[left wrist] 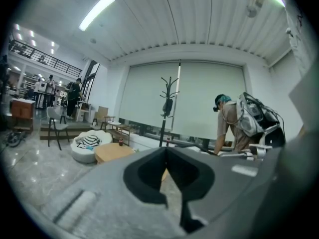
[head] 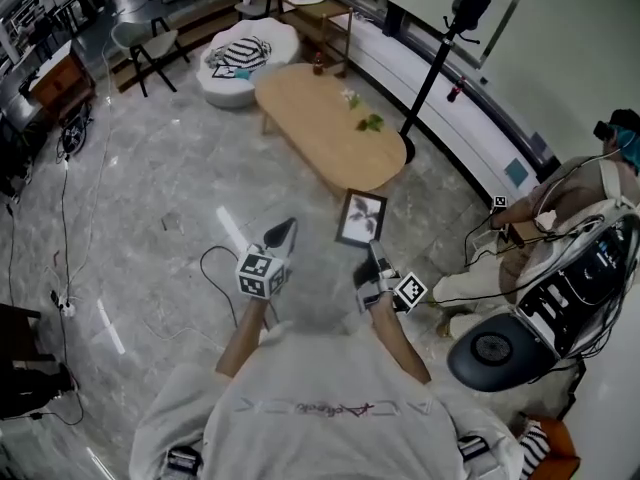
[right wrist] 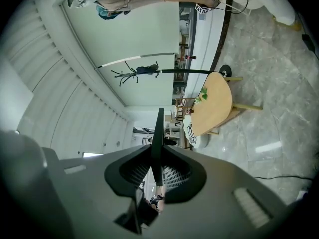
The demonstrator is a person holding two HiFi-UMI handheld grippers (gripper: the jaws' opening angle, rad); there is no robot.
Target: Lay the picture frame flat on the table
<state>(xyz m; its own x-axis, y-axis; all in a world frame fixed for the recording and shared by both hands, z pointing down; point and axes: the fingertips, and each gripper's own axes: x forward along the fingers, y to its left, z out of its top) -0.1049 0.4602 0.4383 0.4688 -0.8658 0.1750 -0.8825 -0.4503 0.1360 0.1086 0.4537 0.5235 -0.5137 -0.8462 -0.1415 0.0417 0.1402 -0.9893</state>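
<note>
**While Clamped by Right Gripper, Picture Frame Is Being Held Short of Table**

As the black rectangular picture frame (head: 361, 218) is being held in the air, its lower edge is being pinched between the jaws of the right gripper (head: 372, 248). In the right gripper view the frame (right wrist: 158, 128) is being seen edge-on, with both ribbed pads being pressed against it. It is being kept above the grey marble floor (head: 170, 178), just beyond the gripper's tips and near the close end of the oval light-wood table (head: 320, 133), without touching it.

The left gripper (head: 284, 233) is being held beside the right one, apart from the frame. Its jaws are being kept together at the tips with nothing between them.

One frame, two grippers and one table are being counted. A white mat and a print of a dark sprig are being enclosed by the frame. Some small green items (head: 370, 123) and one red bottle (head: 318, 64) are being carried by the table.
</note>
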